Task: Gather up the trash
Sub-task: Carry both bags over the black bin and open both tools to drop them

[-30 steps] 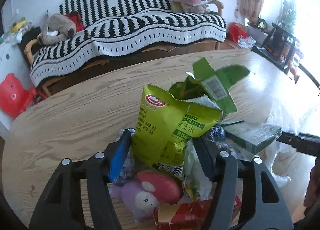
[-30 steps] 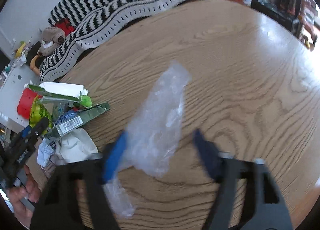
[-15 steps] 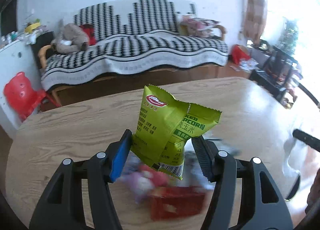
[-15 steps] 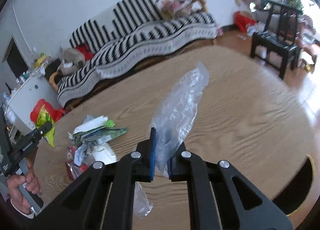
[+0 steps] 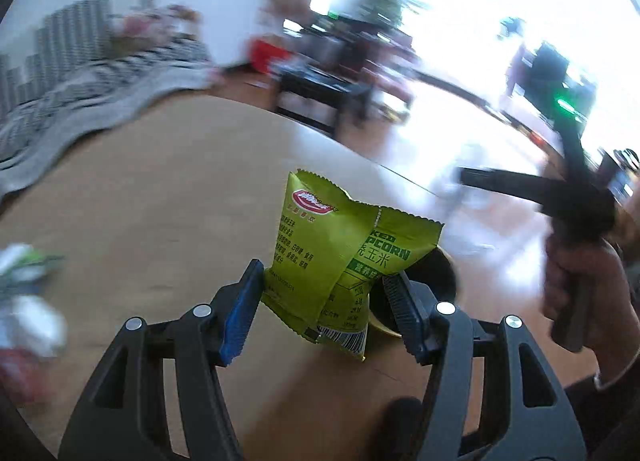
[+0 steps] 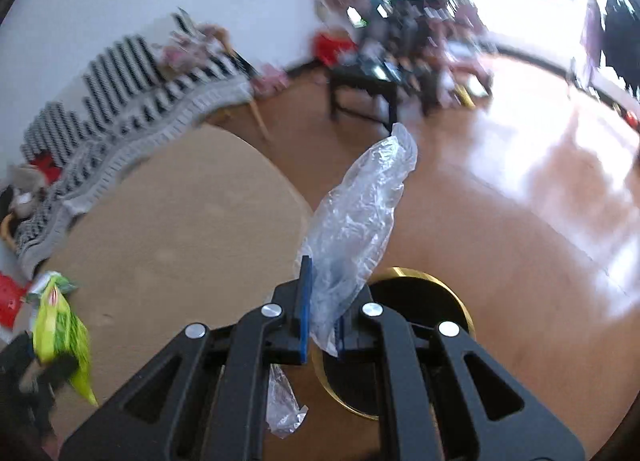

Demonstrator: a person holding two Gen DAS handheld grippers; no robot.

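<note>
My left gripper [image 5: 324, 309] is shut on a green popcorn bag [image 5: 340, 257] and holds it above the wooden table's [image 5: 140, 201] right edge, just in front of a dark bin with a gold rim [image 5: 440, 281]. My right gripper [image 6: 322, 321] is shut on a crumpled clear plastic bag [image 6: 356, 221], held past the table's [image 6: 172, 229] edge, above the same gold-rimmed bin [image 6: 448, 297] on the floor. The popcorn bag also shows at lower left in the right wrist view [image 6: 60, 333]. My right gripper shows blurred in the left wrist view [image 5: 560, 197].
Several pieces of trash [image 5: 24, 301] lie blurred on the table at the left. A sofa with a striped cover [image 6: 120, 101] stands behind the table. A black low table [image 6: 372, 89] and clutter stand on the shiny wooden floor [image 6: 520, 201].
Both grippers have swung right, away from the trash pile, carrying the popcorn bag and the plastic bag to the table's edge over the bin. Both stay shut on their loads.
</note>
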